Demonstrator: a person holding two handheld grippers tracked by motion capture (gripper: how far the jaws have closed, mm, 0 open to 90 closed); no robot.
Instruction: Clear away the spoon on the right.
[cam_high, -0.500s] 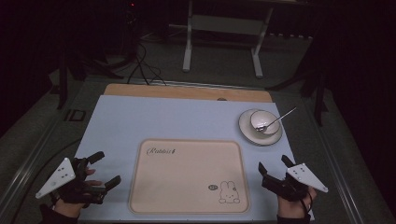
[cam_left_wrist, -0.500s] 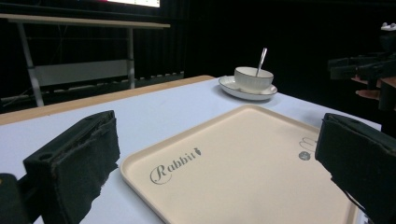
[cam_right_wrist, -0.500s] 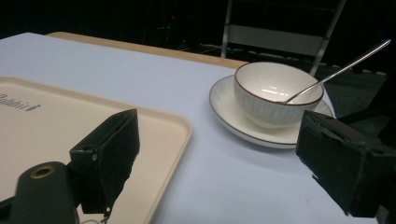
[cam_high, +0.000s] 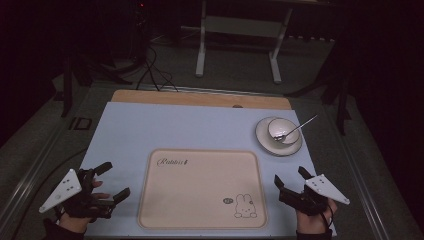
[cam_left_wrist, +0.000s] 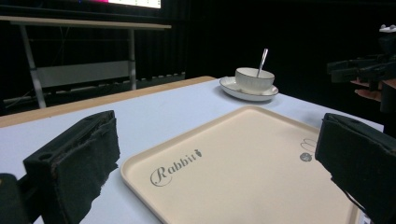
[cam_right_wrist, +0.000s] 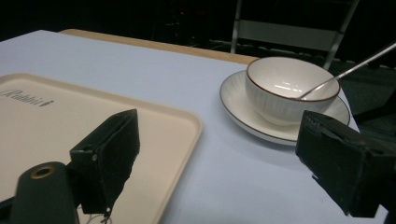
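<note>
On the pale blue desk (cam_high: 175, 127) lies a cream tray (cam_high: 202, 187), flat and bare, with "Rabbit" written near its far left corner and a small rabbit drawn near its near right corner. Beyond the tray's far right corner, apart from it, a white saucer (cam_high: 265, 143) carries a white bowl (cam_high: 283, 129) with a thin dark rim line. A metal spoon (cam_high: 296, 128) rests with its head in the bowl and its handle leaning out over the rim toward the far right.

At the near left edge of the desk, the left claw (cam_high: 110, 181) hovers just beside the tray's left side, its jaws spread wide and holding nothing; the left gripper view looks between them across the tray toward the bowl and saucer. At the near right, the right claw (cam_high: 291, 178) sits beside the tray's right edge, jaws likewise spread and empty; its own view frames the tray's corner on one side and the saucer on the other. Each claw has a grey three-cornered plate on top and a hand behind it.

A strip of bare wood shows along the desk's far edge. Behind it the room is dark; a light metal frame (cam_high: 237, 37), perhaps a stand or bench legs, stands on the floor
</note>
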